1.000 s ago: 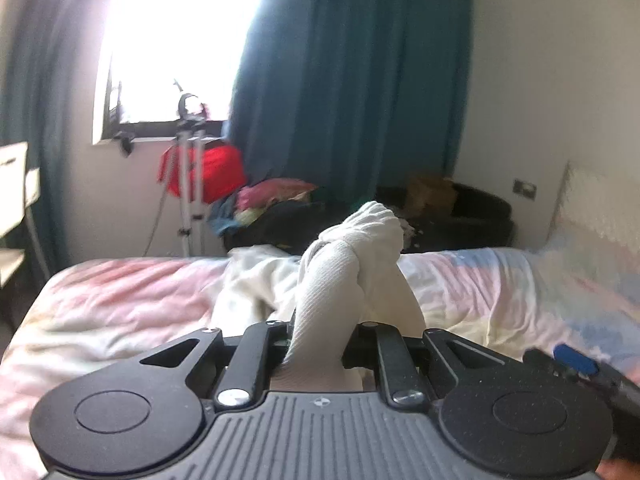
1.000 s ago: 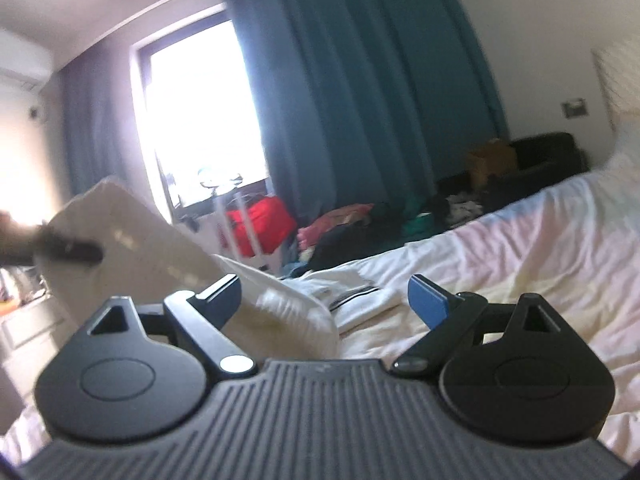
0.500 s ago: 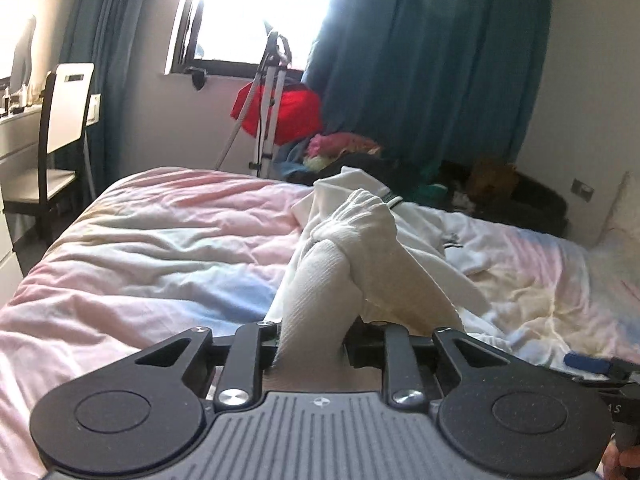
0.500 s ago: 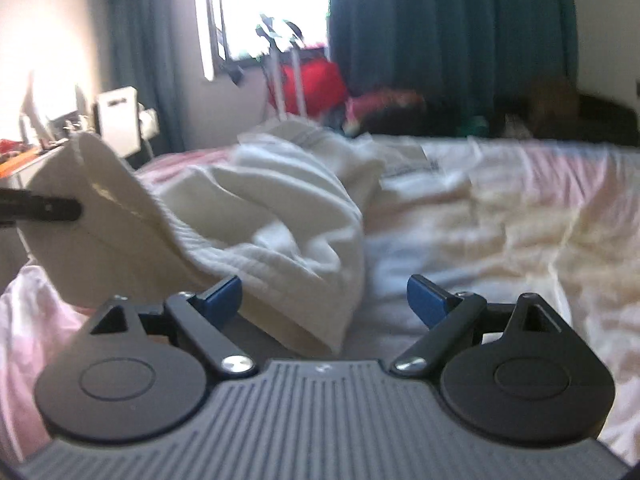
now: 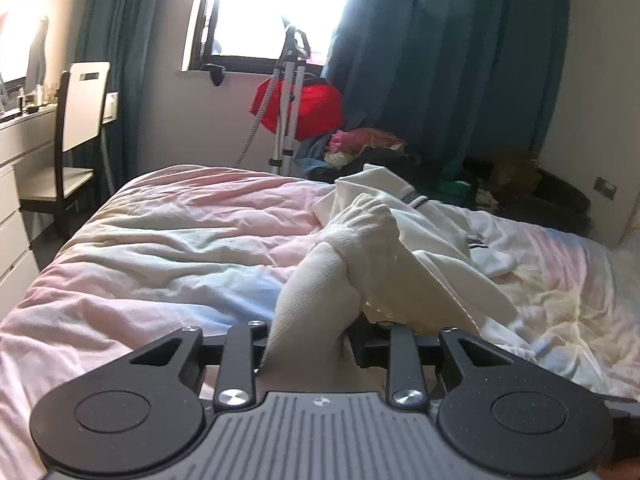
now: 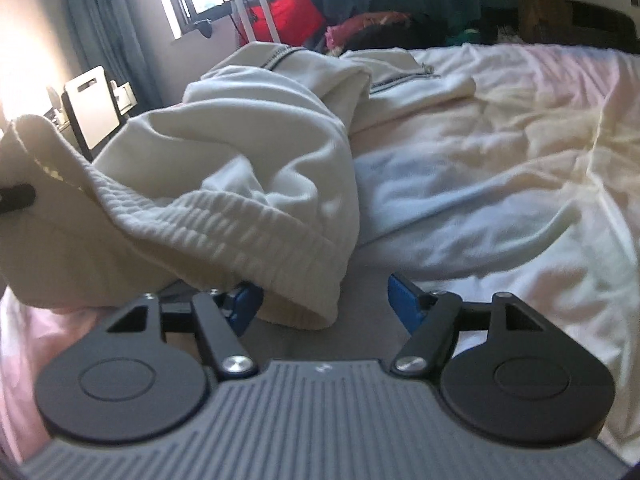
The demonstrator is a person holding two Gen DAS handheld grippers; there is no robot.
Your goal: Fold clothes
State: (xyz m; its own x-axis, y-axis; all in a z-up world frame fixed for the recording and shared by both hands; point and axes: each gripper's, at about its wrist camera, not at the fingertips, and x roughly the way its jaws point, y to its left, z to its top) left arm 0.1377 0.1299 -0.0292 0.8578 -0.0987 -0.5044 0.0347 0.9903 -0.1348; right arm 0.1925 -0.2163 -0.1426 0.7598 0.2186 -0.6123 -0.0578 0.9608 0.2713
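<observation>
A white ribbed garment (image 5: pixel 360 240) lies bunched on the pastel duvet (image 5: pixel 160 240). My left gripper (image 5: pixel 316 332) has a thick fold of it standing up between its jaws, which are opening. The cloth hides the fingers in the left wrist view. In the right wrist view one black left fingertip (image 6: pixel 16 200) still holds a corner of the garment (image 6: pixel 240 168) raised at the far left. My right gripper (image 6: pixel 324 302), with blue pads (image 6: pixel 402 300), is closing. The ribbed hem (image 6: pixel 296 280) lies between its jaws by the left pad, not pressed.
A second white garment with dark stripes (image 6: pixel 404 76) lies further back on the duvet (image 6: pixel 500 160). Beyond the bed stand a tripod (image 5: pixel 288 100), a red bag (image 5: pixel 312 108) and a clothes pile (image 5: pixel 360 144). At the left are a chair (image 5: pixel 80 120) and white drawers (image 5: pixel 16 160).
Both grippers have tipped down towards the bed and the garment has sunk onto the duvet. The left jaws have widened around the fold. The right jaws have narrowed beside the hem.
</observation>
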